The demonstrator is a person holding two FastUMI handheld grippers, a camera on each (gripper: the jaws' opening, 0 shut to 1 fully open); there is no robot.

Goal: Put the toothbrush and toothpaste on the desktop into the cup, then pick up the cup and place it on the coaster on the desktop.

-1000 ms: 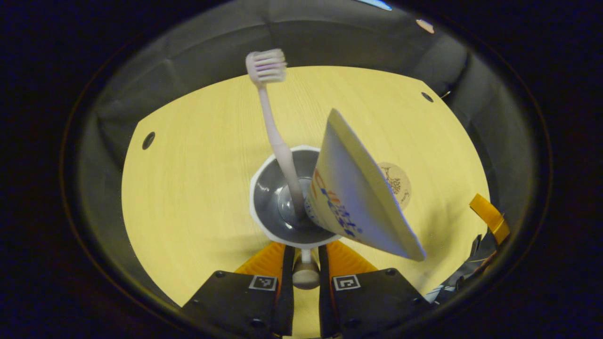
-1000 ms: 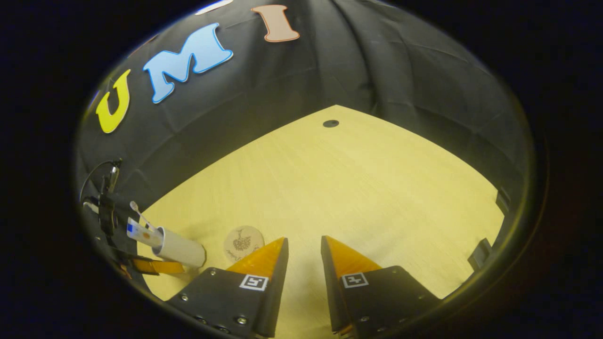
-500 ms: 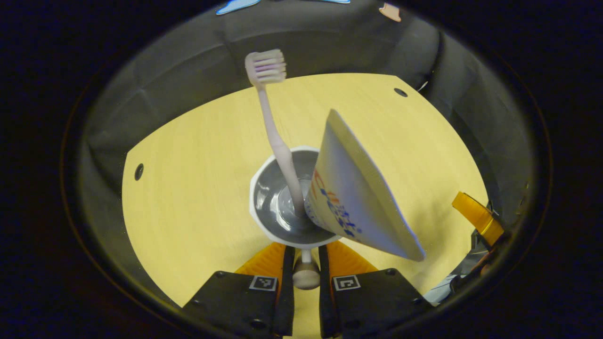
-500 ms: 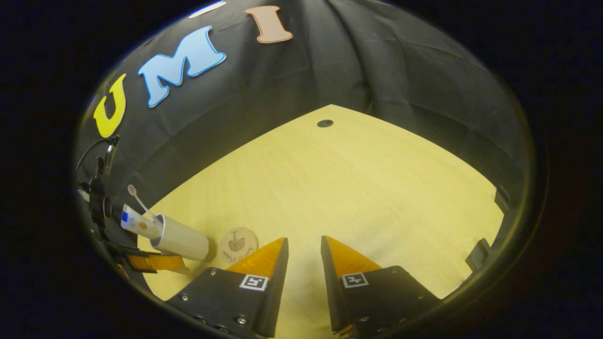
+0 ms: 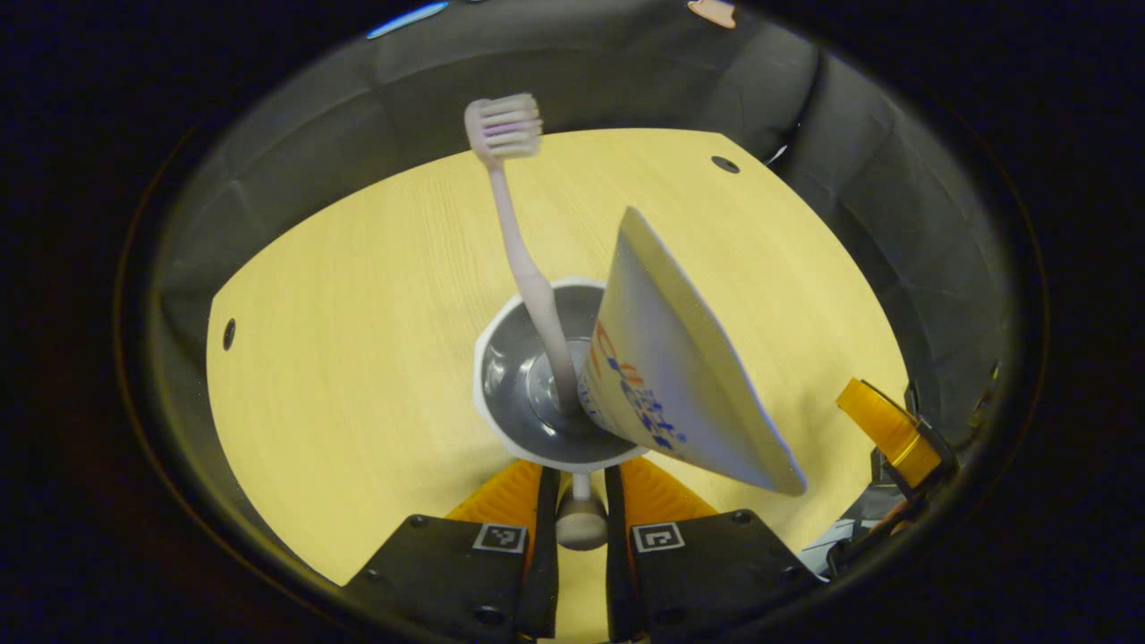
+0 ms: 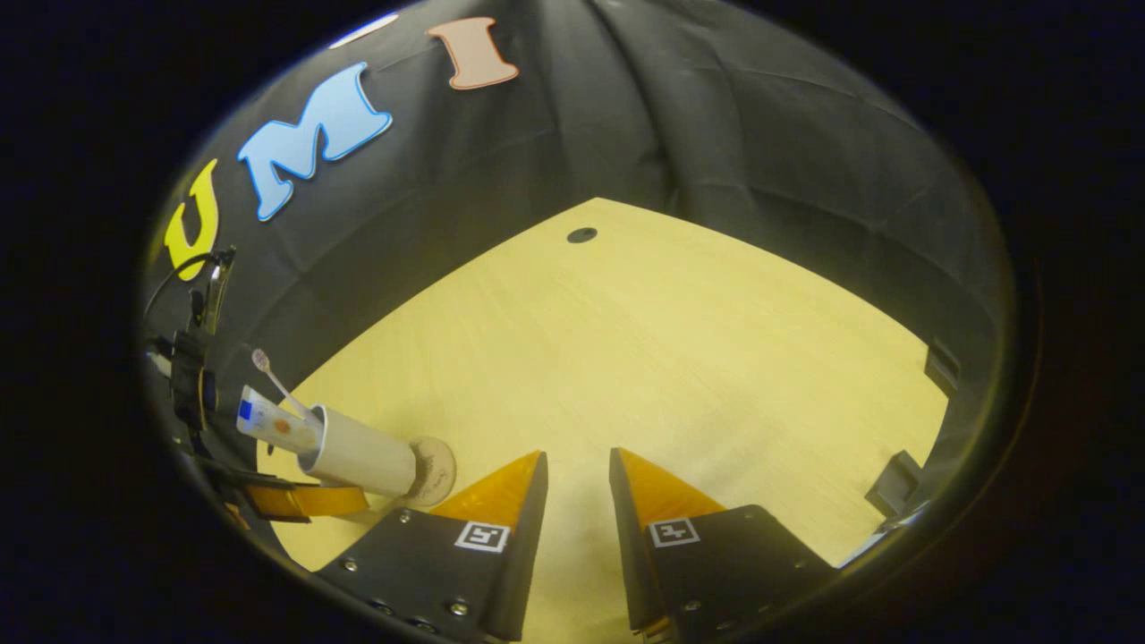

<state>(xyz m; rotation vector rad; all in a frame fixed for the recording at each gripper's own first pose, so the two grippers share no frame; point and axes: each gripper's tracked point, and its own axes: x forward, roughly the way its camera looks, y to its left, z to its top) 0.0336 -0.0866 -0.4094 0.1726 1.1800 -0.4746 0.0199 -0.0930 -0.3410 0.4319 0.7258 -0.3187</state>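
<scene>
Over the desktop | left gripper clamped on cup handle, cup beside coaster | toothbrush, toothpaste inside | load looks light, top-heavy, rigid; keep handle hold | right gripper apart, empty

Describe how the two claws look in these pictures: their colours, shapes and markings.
Each claw has two wedge-shaped orange fingers set in black blocks. In the right gripper view, the right claw shows pointed orange fingers, a square black-and-white marker on each block, and small screws. The left claw looks alike, with the same markers. Farther off, the left claw appears with black cables above it.
</scene>
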